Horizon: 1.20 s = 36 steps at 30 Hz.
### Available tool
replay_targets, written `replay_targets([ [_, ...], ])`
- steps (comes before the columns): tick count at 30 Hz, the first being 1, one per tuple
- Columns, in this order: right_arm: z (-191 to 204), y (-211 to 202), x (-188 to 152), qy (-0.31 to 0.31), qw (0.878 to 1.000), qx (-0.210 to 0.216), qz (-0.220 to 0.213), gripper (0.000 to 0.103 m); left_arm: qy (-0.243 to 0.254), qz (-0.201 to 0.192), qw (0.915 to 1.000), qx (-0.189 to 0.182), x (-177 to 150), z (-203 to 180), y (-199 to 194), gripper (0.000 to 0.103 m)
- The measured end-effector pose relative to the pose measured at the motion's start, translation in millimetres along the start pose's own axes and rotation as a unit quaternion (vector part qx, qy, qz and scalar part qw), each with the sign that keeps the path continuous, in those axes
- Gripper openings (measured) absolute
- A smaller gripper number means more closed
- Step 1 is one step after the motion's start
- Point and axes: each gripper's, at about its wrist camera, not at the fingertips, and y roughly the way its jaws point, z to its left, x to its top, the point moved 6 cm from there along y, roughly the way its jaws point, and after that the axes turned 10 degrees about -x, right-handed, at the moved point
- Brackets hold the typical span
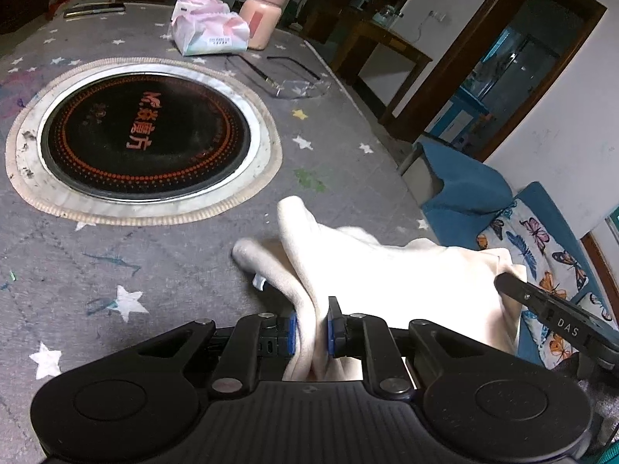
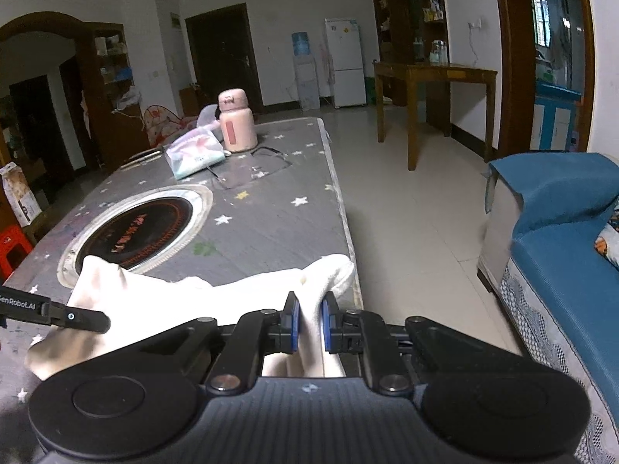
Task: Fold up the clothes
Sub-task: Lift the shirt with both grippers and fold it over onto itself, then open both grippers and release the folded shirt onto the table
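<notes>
Much of the cream garment is hard to read: its lit middle washes out to plain white, and its lower end disappears behind each tool's black body, so which piece of clothing it is cannot be told. The left tool has its blue pads narrow, pinching a bunched fold of the garment; the right tool likewise grips a gathered edge between close-set pads. The cloth stretches between the two, partly lifted, with one rounded end resting on the grey star-patterned bench just ahead-left of the left tool. Ahead of that tool, a round black cooktop is set into the bench. Farther off stand a tissue pack and a pink flask, touching, with clear glasses nearer. To the right of the right tool sits a blue sofa, cut off by the frame.
</notes>
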Motion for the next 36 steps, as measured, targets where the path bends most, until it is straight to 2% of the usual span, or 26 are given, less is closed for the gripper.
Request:
replay_targets([
  [3, -5.6, 11.0, -4.7, 0.005, 1.000, -0.005, 0.010, 0.010, 0.000, 0.003, 1.0000, 0.004, -1.6, 3.8, 3.1, 0.017],
  [12, -17.1, 19.7, -14.4, 0.008, 0.999, -0.027, 0.025, 0.014, 0.014, -0.004, 0.9994, 0.032, -1.3, 11.6, -2.9, 0.032],
  [18, -20.9, 0.4, -15.0, 0.003, 1.000, -0.019, 0.014, 0.016, 0.013, -0.023, 0.9985, 0.048, 4.7, 13.5, -15.3, 0.032],
  [27, 5.4, -33.3, -48.6, -0.031, 0.999, 0.034, 0.014, 0.016, 0.043, -0.040, 0.9981, 0.018, -2.8, -11.3, -25.7, 0.030],
  [30, 2.7, -32.2, -55.8, -0.032, 0.999, 0.028, 0.019, 0.016, 0.060, -0.028, 0.9978, 0.007, -11.8, -18.6, -19.9, 0.030],
  [36, -2.3, -33.0, -63.9, -0.037, 0.999, 0.014, 0.027, 0.015, 0.091, -0.013, 0.9955, 0.026, -22.9, -14.1, -7.7, 0.030],
])
